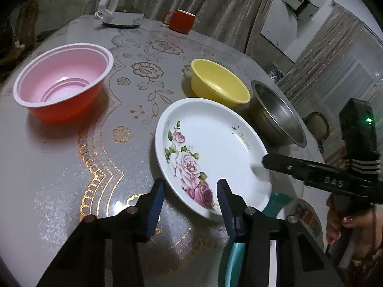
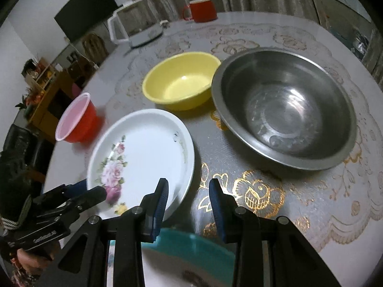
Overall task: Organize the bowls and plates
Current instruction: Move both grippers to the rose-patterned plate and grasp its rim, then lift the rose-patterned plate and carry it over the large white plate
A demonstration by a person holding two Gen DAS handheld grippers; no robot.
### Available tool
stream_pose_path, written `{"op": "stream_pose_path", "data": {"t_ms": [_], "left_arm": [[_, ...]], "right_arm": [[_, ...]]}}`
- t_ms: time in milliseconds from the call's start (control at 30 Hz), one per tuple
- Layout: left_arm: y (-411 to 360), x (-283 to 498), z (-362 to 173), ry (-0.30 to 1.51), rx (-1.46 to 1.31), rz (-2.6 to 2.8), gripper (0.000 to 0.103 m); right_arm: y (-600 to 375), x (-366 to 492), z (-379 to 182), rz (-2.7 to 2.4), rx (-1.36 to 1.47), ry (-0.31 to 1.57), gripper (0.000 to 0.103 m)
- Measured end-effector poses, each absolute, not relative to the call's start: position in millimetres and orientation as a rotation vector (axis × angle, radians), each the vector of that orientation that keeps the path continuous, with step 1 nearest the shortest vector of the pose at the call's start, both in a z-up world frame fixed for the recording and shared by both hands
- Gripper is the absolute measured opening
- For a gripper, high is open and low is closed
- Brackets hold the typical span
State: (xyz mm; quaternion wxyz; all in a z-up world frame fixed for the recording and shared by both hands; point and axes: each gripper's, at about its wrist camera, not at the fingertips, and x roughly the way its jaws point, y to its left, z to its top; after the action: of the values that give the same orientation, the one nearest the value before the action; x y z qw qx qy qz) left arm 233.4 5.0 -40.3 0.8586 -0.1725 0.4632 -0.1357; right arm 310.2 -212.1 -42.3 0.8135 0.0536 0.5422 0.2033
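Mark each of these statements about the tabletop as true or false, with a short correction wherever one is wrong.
1. The rose-patterned plate lies between the fingers of the left gripper. True: its near rim sits between them.
2. The steel bowl holds the yellow bowl. False: they sit side by side, and the steel bowl is empty.
3. A red mug stands at the far side of the table, near a white kettle. True.
4. The bowl that is red outside and pink inside is upside down. False: it stands upright, open side up.
5. The right gripper grips the steel bowl. False: nothing shows between its fingers.
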Motion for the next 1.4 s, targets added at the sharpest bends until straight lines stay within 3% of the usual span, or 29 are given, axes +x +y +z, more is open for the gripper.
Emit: {"op": "stream_pose_path", "data": {"t_ms": [200, 567, 1400], "left_arm": [[1.8, 240.6, -40.3, 0.967, -0.331, -0.291, 0.044], [-1.0, 244.1, -42.1, 0.920, -0.275, -0.297, 0.044], [11.8, 213.7, -24.9, 0.785, -0.262, -0.304, 0.044]], "right_arm": [[-205.4, 321.5, -57.5, 0.451, 0.120, 1.205, 0.034], [-197.3, 327.6, -59.6, 0.485, 0.109, 1.179, 0.016], [-193.7, 299.1, -43.7, 0.538, 0.202, 1.128, 0.015]]}}
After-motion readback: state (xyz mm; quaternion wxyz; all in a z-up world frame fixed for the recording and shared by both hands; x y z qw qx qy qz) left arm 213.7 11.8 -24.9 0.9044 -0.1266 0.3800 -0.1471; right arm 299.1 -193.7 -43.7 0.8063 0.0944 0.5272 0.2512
